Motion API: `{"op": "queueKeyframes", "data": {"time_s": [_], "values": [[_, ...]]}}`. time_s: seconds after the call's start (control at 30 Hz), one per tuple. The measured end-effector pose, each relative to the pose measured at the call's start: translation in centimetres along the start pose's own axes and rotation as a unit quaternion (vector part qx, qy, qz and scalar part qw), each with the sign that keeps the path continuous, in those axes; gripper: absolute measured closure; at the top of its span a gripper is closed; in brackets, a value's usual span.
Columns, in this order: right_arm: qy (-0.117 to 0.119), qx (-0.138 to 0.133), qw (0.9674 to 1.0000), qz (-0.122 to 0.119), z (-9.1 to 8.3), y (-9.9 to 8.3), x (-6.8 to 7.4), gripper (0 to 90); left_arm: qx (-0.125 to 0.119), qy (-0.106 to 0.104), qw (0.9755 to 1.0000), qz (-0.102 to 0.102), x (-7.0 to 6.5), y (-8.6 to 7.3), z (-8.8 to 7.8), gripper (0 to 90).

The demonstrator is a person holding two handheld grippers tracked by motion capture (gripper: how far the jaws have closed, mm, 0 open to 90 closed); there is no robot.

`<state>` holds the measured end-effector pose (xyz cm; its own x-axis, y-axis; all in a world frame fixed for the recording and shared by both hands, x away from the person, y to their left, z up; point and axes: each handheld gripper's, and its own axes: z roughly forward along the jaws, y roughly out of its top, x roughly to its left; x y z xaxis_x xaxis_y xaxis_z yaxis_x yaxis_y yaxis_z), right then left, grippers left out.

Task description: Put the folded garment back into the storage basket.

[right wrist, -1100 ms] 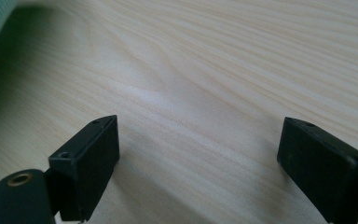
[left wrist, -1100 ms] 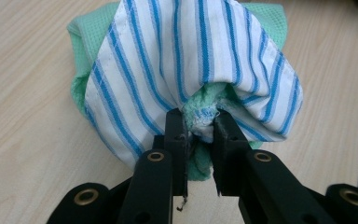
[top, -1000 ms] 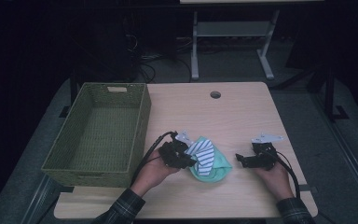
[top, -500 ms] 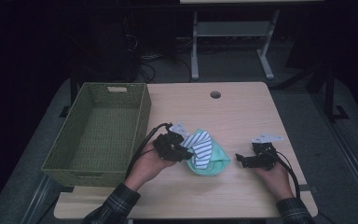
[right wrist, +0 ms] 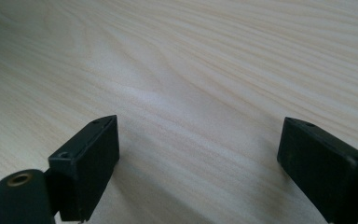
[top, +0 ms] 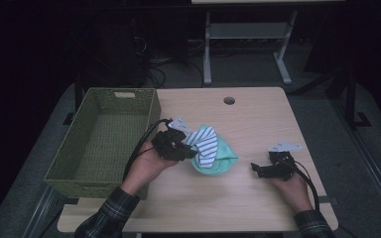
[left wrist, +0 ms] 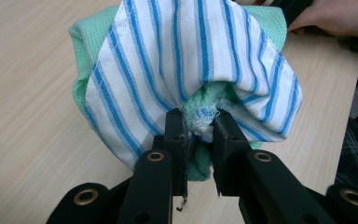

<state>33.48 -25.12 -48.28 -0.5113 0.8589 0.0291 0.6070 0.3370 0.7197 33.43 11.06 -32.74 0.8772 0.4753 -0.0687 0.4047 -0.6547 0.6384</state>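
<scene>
Left gripper (left wrist: 200, 126) clamped on a bunched fold of two cloths near the table's (top: 258, 119) middle: a white woven towel (left wrist: 191, 60) with blue stripes, draped over a green waffle-textured cloth (left wrist: 86, 56). Right gripper (right wrist: 198, 154) resting at the near right on bare pale wood grain, black blocky jaws wide apart around nothing. Green woven basket (top: 99, 139), rectangular, at the left; no readable writing anywhere.

Laboratory or office workroom set up for recording. A light wood-grain tabletop (top: 258, 193) with a round cable hole (top: 229, 100) stands on grey carpeted floor (top: 322, 94). Behind it, the metal legs of a second desk (top: 207, 49) and loose cables (top: 163, 57) lie in a darkened background.
</scene>
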Motion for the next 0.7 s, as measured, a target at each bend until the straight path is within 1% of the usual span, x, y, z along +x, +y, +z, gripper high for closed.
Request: {"op": "queueKeyframes", "data": {"time_s": [0.13, 0.27, 0.43, 0.63, 0.7], "values": [[0.0, 0.0, 1.0, 0.0, 0.0, 0.0, 0.0, 11.9, -0.006, 0.014, 0.9999, -0.004, 0.5, 0.0, -1.1, 77.5], [-0.004, 0.001, 1.0, 0.003, 0.0, 0.0, 0.0, 9.6, -0.008, 0.025, 0.9996, -0.009, 1.0, -0.1, -2.1, 77.5], [-0.015, 0.01, 0.9998, 0.01, 0.2, 0.1, 0.0, 2.5, -0.012, 0.041, 0.999, -0.015, 1.8, -0.4, -3.5, 77.5], [-0.015, 0.011, 0.9997, 0.013, 0.2, 0.1, -0.1, 2.1, -0.013, 0.059, 0.9979, -0.026, 2.7, -0.8, -5.1, 77.5], [-0.014, 0.011, 0.9998, 0.012, 0.2, 0.1, -0.1, 2.1, -0.016, 0.065, 0.9972, -0.033, 3.0, -1.0, -5.6, 77.5]]}}
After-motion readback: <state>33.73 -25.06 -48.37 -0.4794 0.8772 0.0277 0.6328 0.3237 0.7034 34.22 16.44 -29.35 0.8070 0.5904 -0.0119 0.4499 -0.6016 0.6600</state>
